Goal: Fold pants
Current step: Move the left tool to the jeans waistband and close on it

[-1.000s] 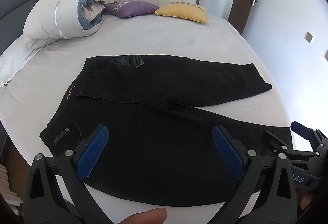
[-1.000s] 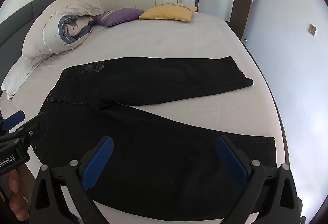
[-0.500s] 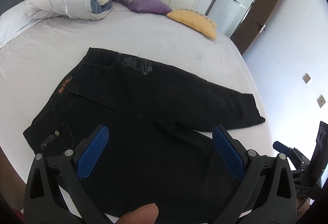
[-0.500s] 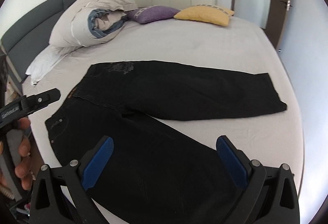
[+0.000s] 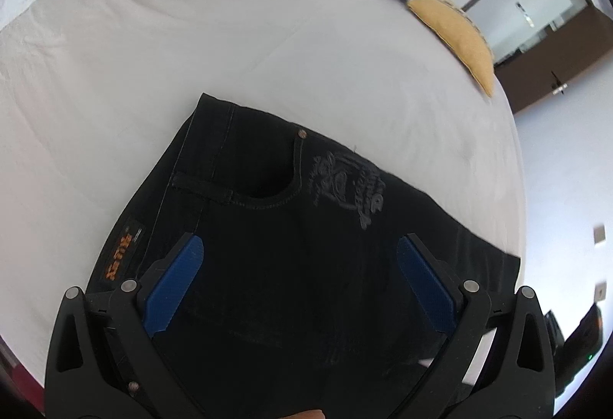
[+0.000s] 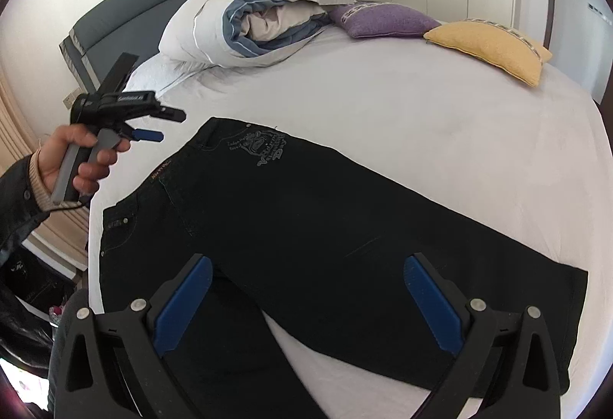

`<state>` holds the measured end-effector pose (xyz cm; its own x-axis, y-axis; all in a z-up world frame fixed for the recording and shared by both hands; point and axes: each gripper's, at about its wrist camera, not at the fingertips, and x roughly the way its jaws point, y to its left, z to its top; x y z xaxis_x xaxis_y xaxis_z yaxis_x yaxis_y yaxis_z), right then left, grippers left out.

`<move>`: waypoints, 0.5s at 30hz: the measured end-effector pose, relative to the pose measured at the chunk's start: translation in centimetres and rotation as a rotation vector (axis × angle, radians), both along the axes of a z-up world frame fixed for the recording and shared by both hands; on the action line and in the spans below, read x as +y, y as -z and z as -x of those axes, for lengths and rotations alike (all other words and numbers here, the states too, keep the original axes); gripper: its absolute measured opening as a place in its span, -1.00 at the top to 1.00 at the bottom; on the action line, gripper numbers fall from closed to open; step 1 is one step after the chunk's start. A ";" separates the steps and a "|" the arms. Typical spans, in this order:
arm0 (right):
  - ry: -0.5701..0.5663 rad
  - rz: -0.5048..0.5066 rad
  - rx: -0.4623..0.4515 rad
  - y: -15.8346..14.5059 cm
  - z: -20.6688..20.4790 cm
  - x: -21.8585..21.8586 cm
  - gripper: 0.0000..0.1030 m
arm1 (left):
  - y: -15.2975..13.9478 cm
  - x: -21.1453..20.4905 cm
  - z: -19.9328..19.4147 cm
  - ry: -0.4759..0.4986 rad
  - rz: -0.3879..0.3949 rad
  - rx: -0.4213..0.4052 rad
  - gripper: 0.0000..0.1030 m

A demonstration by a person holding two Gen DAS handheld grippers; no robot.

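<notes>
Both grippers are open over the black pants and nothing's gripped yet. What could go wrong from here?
1. The pants lie with legs splayed apart; folding without aligning them would likely give a crooked fold.
2. The lower leg seems to run off the bed edge near the right gripper, so it could slide down.
3. The left gripper might pinch sheet along with denim.

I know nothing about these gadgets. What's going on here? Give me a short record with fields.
Setting: white bed
Garment: black pants, spread flat, legs apart, not yet folded
Left gripper: open, held in a hand near the waistband, holding nothing
Right gripper: open, above the legs, holding nothing
Also on bed: rolled duvet, purple cushion, yellow cushion
</notes>
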<state>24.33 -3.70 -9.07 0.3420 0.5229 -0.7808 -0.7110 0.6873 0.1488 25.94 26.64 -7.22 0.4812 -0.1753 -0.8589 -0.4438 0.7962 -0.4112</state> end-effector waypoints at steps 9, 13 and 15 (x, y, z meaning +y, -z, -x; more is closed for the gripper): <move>-0.182 0.027 0.051 3.4 -5.3 0.4 -0.99 | 4.9 -3.2 -10.1 0.304 -0.388 0.101 -1.00; -0.208 0.002 0.077 3.9 -7.6 0.3 -0.99 | 6.6 -5.2 -12.6 0.479 -0.612 0.131 -0.99; -0.217 -0.010 0.081 3.9 -8.5 0.3 -0.99 | 7.3 -5.9 -13.3 0.565 -0.706 0.127 -1.00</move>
<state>32.79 -3.39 -13.01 0.1574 0.5855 -0.7953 -0.8273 0.5179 0.2175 39.22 20.72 -14.56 0.3775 0.2300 -0.8970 0.0801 0.9569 0.2791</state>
